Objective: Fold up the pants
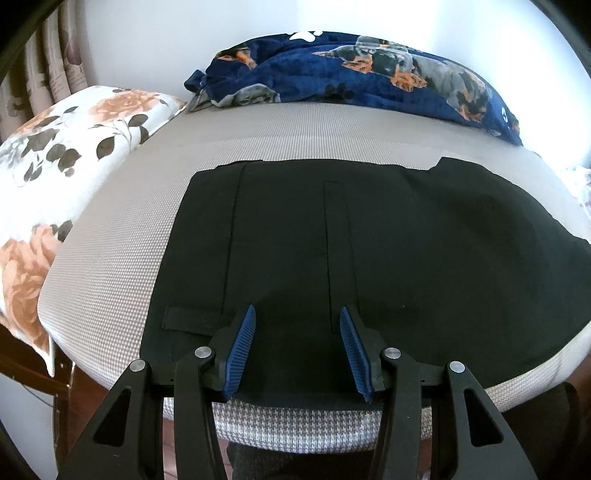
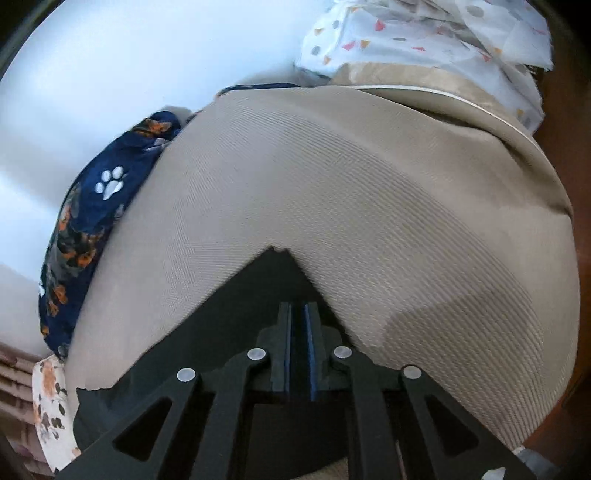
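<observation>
Black pants [image 1: 369,240] lie flat on the grey woven mattress [image 1: 129,240], folded into a broad panel with seams running away from me. My left gripper [image 1: 298,310] hovers over their near edge. Its blue pads [image 1: 243,350] stand well apart and the fabric lies below them, not pinched. In the right wrist view a pointed corner of the pants [image 2: 229,314] spreads under and past my right gripper [image 2: 299,306]. That gripper's pads are pressed together. I see no cloth caught between them.
A floral pillow [image 1: 55,155] lies at the left end of the mattress. A navy dog-print blanket [image 1: 369,70] is bunched along the far side by the wall. White patterned bedding [image 2: 424,33] and a beige cover [image 2: 443,96] sit at the other end. Bare mattress [image 2: 369,184] surrounds the pants.
</observation>
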A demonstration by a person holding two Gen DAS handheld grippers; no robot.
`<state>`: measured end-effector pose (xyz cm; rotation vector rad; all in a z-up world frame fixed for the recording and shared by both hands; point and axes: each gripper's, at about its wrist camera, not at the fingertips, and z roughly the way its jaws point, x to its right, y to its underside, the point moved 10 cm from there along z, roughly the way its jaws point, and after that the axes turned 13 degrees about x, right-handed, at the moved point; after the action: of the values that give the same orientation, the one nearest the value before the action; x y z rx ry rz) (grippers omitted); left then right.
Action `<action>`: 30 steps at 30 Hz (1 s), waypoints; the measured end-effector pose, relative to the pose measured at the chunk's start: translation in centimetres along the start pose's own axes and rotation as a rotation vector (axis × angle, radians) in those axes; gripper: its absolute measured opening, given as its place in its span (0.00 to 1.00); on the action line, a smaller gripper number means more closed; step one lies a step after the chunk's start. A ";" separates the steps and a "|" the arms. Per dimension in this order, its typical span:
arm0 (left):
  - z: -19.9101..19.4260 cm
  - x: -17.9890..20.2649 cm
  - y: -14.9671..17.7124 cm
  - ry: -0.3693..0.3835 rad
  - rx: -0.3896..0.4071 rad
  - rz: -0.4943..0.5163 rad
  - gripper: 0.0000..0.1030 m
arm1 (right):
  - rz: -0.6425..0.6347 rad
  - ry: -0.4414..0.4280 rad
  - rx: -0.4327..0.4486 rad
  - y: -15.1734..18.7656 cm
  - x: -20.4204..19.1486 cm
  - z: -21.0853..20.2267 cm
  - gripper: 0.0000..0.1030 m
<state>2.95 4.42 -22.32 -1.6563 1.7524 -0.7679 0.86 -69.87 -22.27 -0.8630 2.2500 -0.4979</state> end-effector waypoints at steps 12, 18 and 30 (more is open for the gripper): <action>0.0 0.1 -0.1 -0.001 0.002 0.008 0.49 | -0.019 0.033 0.041 -1.8 1.4 0.3 0.11; 0.0 0.1 -0.1 -0.001 0.002 0.009 0.50 | -0.003 -0.042 -0.034 -0.7 1.2 1.3 0.12; 0.0 0.0 -0.1 -0.008 0.002 0.020 0.51 | 0.063 -0.188 -0.005 -0.6 -2.3 -1.3 0.01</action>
<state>3.04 4.45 -22.27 -1.6353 1.7596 -0.7528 1.49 -68.57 -19.95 -0.8041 2.1006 -0.3662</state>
